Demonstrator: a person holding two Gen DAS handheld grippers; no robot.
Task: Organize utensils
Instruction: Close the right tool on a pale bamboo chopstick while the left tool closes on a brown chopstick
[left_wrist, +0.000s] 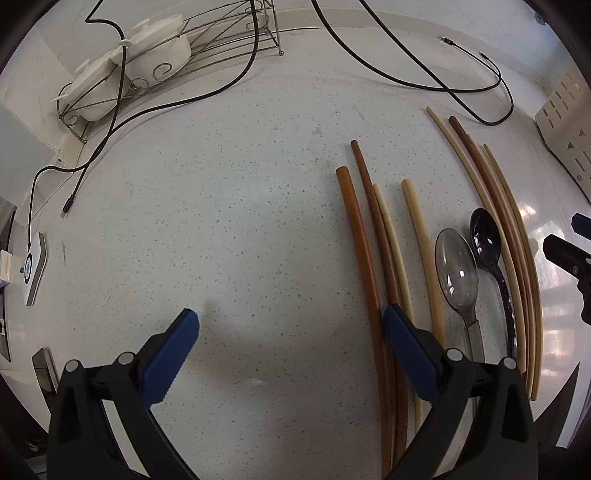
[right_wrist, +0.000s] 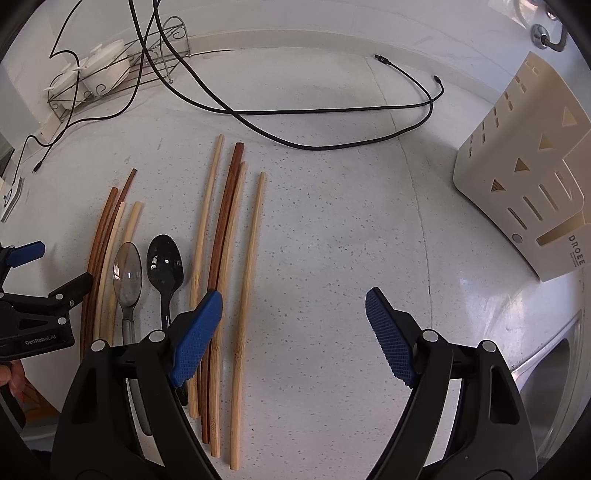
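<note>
- Left gripper (left_wrist: 291, 325): fingers spread wide, grasping nothing, hovering over bare counter (left_wrist: 221, 221); its right finger overlaps the near chopsticks (left_wrist: 373, 280)
- Right gripper (right_wrist: 293, 304): fingers likewise released and empty
- Clear spoon (right_wrist: 127, 273) and black spoon (right_wrist: 165, 266) lie side by side between two chopstick groups, bowls toward the far edge
- Cream holder (right_wrist: 532, 177) stands at the counter's right edge, near what may be a sink
- Cables (right_wrist: 295, 110) cross the far side; wire rack (left_wrist: 147, 74) in the far left corner
</note>
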